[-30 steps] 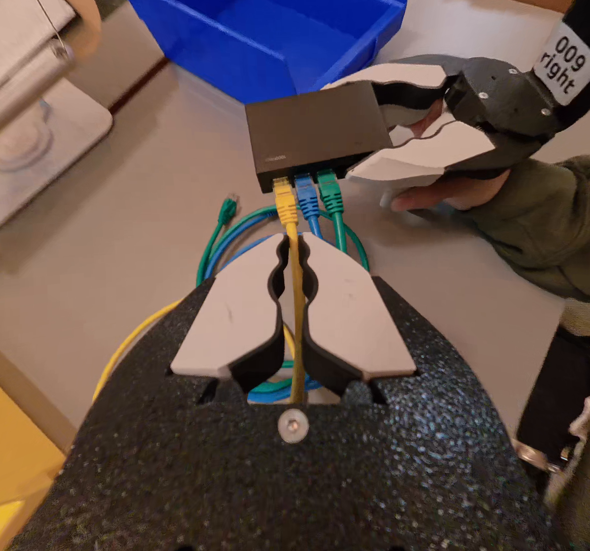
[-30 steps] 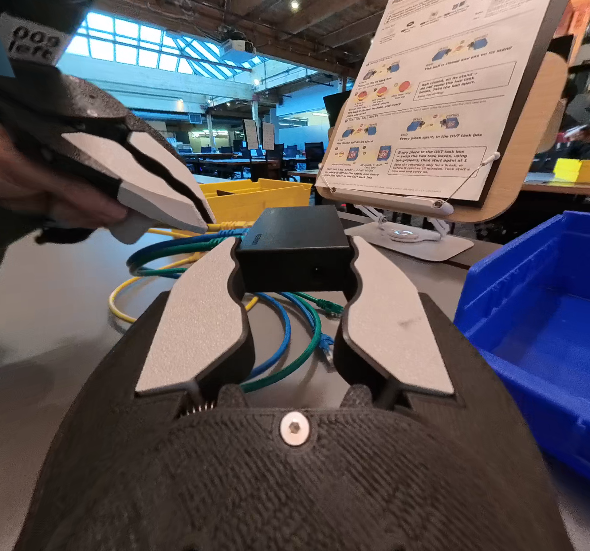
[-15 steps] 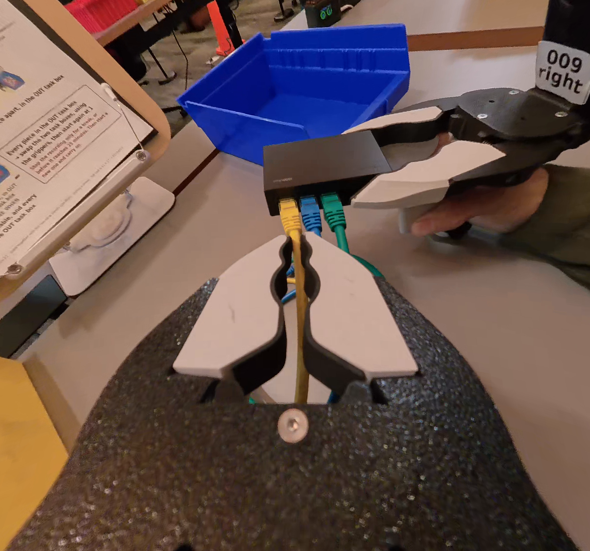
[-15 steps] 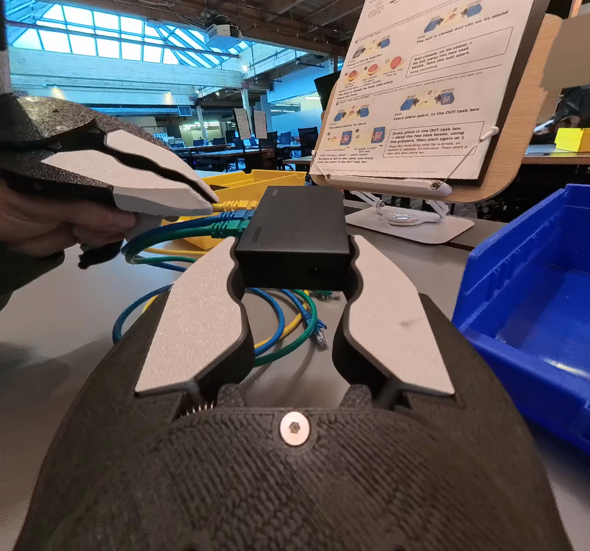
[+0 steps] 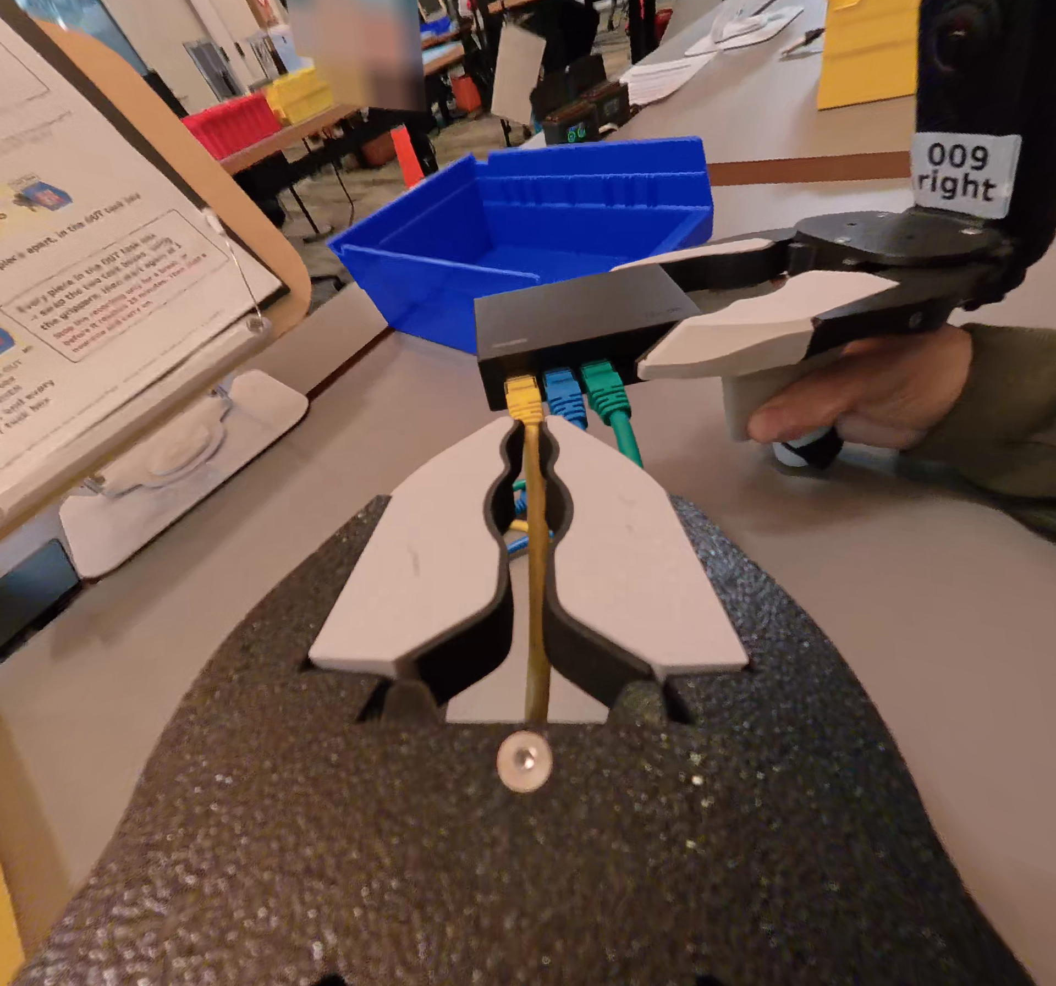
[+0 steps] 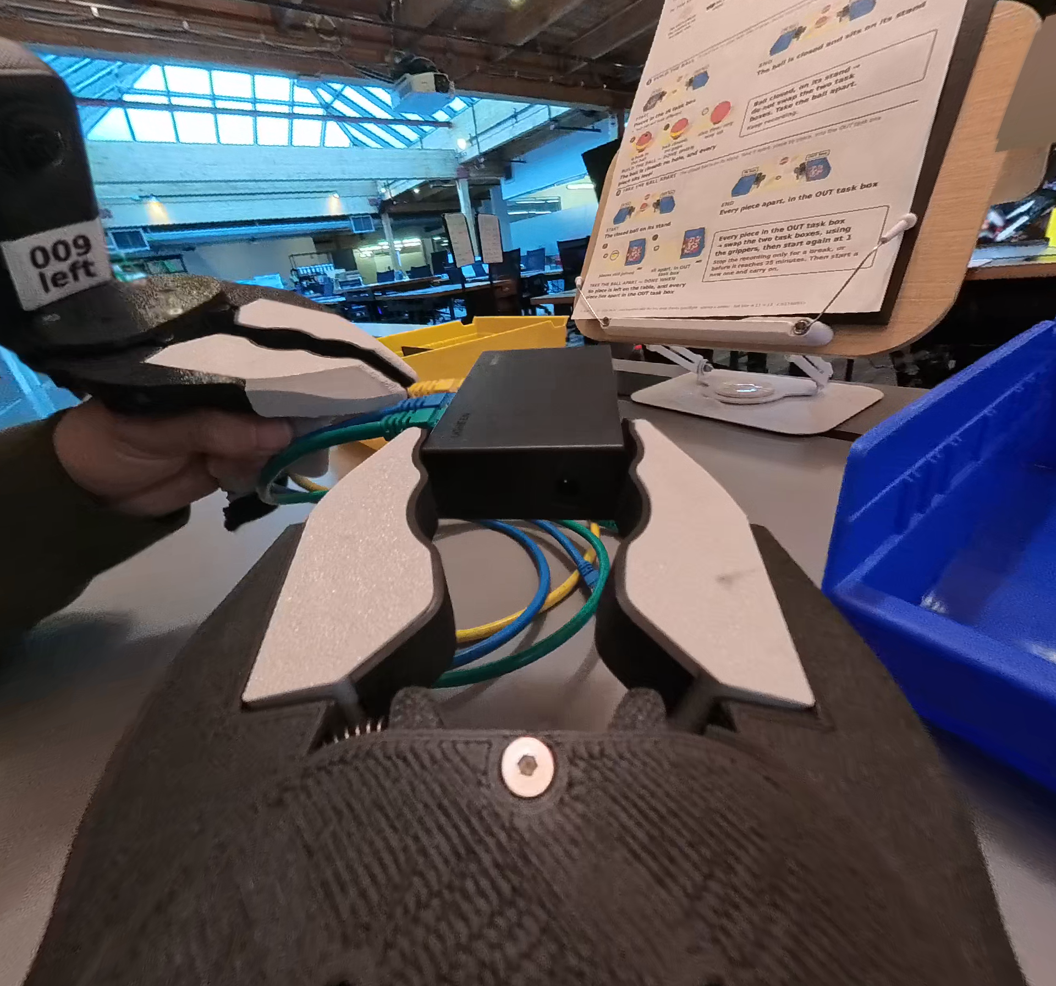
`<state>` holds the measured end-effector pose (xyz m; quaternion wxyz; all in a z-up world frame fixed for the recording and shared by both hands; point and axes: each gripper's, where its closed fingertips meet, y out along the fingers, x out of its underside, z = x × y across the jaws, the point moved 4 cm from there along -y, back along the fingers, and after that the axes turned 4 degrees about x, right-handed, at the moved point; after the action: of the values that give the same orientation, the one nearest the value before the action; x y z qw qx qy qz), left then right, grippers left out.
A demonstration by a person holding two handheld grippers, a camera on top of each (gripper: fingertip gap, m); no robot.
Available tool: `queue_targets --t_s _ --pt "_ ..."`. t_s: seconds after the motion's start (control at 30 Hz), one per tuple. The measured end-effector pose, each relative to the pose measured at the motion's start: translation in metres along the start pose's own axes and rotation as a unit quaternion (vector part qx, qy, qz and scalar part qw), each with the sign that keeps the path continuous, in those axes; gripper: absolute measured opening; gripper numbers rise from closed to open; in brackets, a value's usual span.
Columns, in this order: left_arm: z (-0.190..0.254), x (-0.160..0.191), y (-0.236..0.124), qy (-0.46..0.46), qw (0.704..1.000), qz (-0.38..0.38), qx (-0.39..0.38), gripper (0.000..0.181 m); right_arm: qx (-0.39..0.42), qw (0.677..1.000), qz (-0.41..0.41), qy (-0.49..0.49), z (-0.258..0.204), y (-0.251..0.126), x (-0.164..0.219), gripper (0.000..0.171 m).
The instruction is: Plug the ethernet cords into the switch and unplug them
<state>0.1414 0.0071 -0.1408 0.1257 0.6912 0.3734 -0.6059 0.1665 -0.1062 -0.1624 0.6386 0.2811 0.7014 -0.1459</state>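
R gripper (image 6: 526, 444) clamps switch (image 6: 531, 416); L gripper (image 5: 534, 433) pinches yellow cord (image 5: 536, 558).

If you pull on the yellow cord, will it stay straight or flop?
Probably floppy: the yellow cord lies in loose curves on the table. Between the left gripper and the switch it looks straight, likely only because it's pulled taut.

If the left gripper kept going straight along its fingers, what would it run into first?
The left gripper, shut on the yellow cord, points at that cord's plug in the black switch. It would likely meet the plug first, then the switch's port face.
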Motion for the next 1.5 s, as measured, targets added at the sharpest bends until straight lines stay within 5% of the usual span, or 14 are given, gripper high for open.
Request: queue_targets --t_s 0.3,0.47,0.7,0.8,1.0,1.3,1.5 --pt "0.001 -0.001 0.003 0.008 0.999 -0.002 -0.033 0.006 0.033 0.999 0.005 -0.031 0.005 -0.001 -0.002 0.063" --pt "-0.018 -0.017 -0.047 0.014 0.991 0.066 -0.114 0.020 0.089 0.995 0.024 -0.029 0.021 -0.010 -0.013 0.062" --pt "-0.079 0.087 -0.124 -0.125 0.971 -0.036 -0.202 0.052 0.085 0.992 0.040 -0.084 0.003 -0.003 -0.060 0.062" --pt "-0.088 0.122 -0.139 -0.136 0.966 -0.045 -0.218 0.052 0.079 0.989 0.046 -0.119 -0.002 0.015 -0.091 0.062" --pt "-0.094 0.132 -0.139 -0.142 0.972 -0.046 -0.183 0.053 0.092 0.979 0.082 -0.160 0.014 0.044 -0.187 0.062" --pt "-0.090 0.129 -0.139 -0.126 0.976 -0.039 -0.172 0.050 0.238 0.926 0.148 -0.252 0.081 0.024 -0.336 0.062" --pt "-0.088 0.131 -0.136 -0.120 0.978 -0.053 -0.163 0.049 0.284 0.919 0.101 -0.256 0.129 0.019 -0.356 0.063"
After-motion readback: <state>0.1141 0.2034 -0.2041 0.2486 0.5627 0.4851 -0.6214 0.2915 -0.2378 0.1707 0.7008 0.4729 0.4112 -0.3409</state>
